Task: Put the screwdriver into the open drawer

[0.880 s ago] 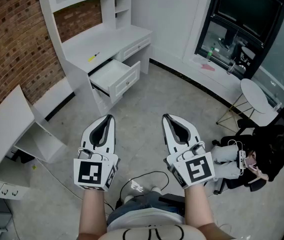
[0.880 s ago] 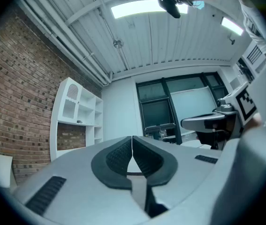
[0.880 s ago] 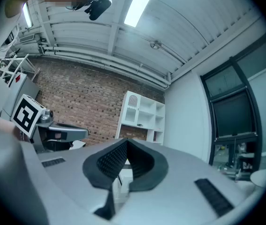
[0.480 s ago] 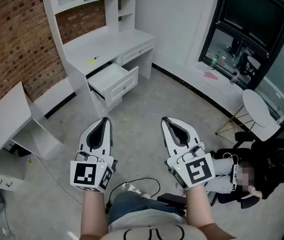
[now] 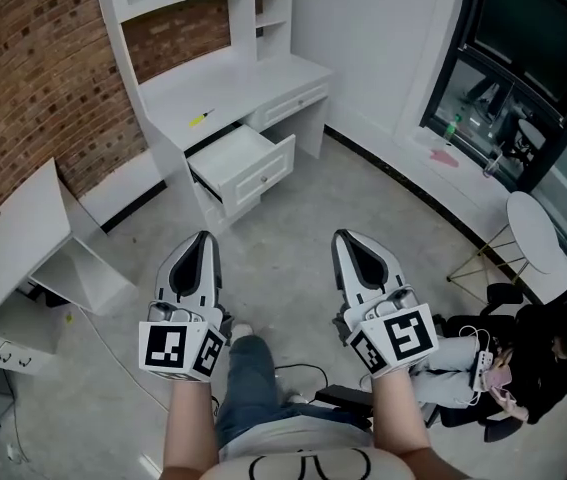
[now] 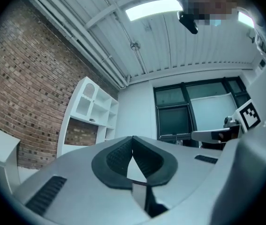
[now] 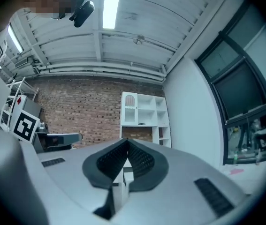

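A small yellow-handled screwdriver (image 5: 198, 119) lies on the white desk (image 5: 233, 83) against the brick wall. Below the desktop an open drawer (image 5: 246, 164) stands pulled out, white and seemingly bare inside. My left gripper (image 5: 203, 240) and right gripper (image 5: 347, 237) hover side by side over the floor, well short of the desk, both shut with nothing between the jaws. In the left gripper view the left gripper (image 6: 133, 138) points slightly upward toward the shelves and window; in the right gripper view the right gripper (image 7: 127, 142) faces the white shelf unit (image 7: 144, 116).
A tilted white panel and cabinet (image 5: 33, 258) stand at the left. A cable (image 5: 293, 373) runs on the grey floor by my feet. A round white stool (image 5: 538, 233) and a seated person (image 5: 523, 353) are at the right, near dark windows (image 5: 523, 58).
The view has shifted: desk and drawer now sit further right and nearer in the head view. Both grippers stay shut, keeping their side-by-side pose.
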Demonstrator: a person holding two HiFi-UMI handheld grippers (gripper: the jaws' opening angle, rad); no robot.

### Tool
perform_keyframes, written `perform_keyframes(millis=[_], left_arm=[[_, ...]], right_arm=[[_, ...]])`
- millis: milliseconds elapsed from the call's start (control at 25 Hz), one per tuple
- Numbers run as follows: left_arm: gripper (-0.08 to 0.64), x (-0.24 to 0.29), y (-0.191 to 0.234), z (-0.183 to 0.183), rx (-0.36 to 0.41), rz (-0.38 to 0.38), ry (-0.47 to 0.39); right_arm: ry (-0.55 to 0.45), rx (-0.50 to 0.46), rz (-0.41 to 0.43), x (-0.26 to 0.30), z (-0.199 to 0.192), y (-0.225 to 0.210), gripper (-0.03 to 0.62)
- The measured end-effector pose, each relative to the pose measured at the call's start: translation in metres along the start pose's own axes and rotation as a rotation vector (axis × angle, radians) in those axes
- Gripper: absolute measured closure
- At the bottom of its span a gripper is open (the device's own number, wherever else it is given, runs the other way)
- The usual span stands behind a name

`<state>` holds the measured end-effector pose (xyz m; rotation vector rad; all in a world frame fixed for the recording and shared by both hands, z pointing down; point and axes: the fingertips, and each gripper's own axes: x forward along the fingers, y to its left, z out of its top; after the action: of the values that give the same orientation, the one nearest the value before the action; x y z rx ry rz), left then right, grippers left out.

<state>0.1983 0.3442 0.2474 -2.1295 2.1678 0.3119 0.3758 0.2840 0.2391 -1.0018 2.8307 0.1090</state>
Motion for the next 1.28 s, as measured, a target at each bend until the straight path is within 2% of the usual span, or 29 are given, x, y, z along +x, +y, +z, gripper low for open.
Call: perform_keyframes(millis=[120, 360, 440, 600, 760, 960, 1120, 1280], left_arm=[[0.546, 0.035, 0.027, -0.008, 0.046, -0.015, 0.011], [0.546, 0.122, 0.109, -0.031, 0.130, -0.054, 0.057], [0.546, 0.151, 0.142, -0.031, 0.133, -0.064, 0.053], [0.546, 0.199, 0.199, -0.029, 0.146, -0.098, 0.052], [0.546, 0.232, 0.239, -0.036, 0.180, -0.119, 0.077], [0.546, 0.257, 0.279, -0.049, 0.159, -0.063, 0.101], [0.546, 0.278, 0.297, -0.067, 0.152, -0.067, 0.139], [0.546, 0.306, 0.319, -0.077, 0.138, -0.052, 0.134]], right_arm=[[0.011, -0.008, 0.006, 0.045, -0.010, -0.005, 0.581], [0.096, -0.259, 0.000, 0.173, -0.044, 0.005, 0.583], [0.109, -0.292, 0.008, 0.217, -0.048, 0.013, 0.583], [0.107, -0.269, -0.021, 0.291, -0.052, 0.017, 0.583], [0.096, -0.261, -0.062, 0.340, -0.055, 0.012, 0.583], [0.143, -0.269, -0.076, 0.377, -0.072, 0.006, 0.583], [0.165, -0.251, -0.079, 0.401, -0.085, -0.007, 0.583], [0.155, -0.236, -0.095, 0.431, -0.096, -0.025, 0.582]])
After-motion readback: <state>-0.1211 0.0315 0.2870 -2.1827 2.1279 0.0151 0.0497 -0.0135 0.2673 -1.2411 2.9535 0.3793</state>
